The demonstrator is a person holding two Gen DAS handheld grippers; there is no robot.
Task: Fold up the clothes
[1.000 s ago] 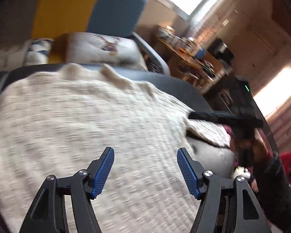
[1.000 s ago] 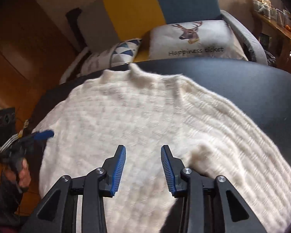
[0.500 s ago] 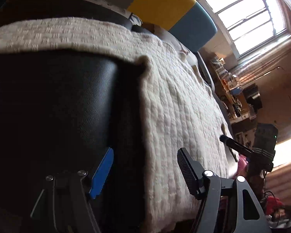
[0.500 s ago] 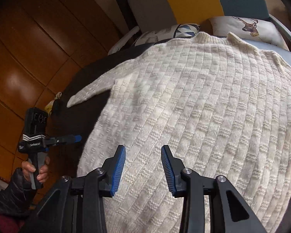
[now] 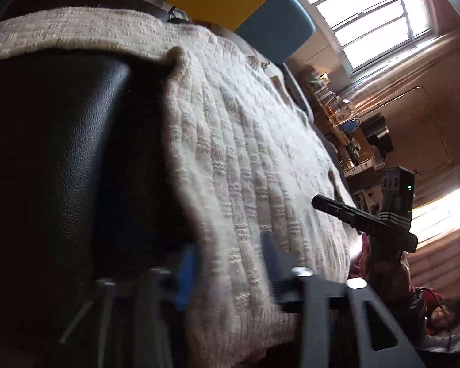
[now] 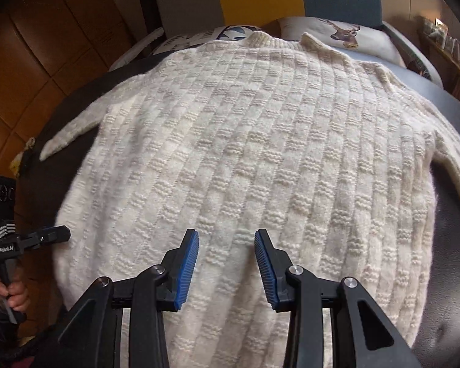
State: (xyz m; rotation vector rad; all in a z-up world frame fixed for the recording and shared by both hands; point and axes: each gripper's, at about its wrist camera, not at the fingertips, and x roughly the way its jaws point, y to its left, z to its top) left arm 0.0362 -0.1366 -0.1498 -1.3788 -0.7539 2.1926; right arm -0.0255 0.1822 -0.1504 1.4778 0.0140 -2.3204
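A cream basket-weave knitted sweater (image 6: pixel 245 159) lies spread flat, collar away from us, on a black leather-look round surface (image 5: pixel 61 168). The right tongs (image 6: pixel 227 263) hover over its lower middle, blue pads apart with nothing between them. The left tongs (image 5: pixel 227 273) sit low at the sweater's side hem, their blurred pads apart on either side of the knit edge; whether they touch it I cannot tell. A deer-print cushion (image 6: pixel 343 35) rests beyond the collar.

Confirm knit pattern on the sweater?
Cream chunky-knit sweater: basket-weave blocks in vertical ribs, no print. Clearest in the right wrist view.
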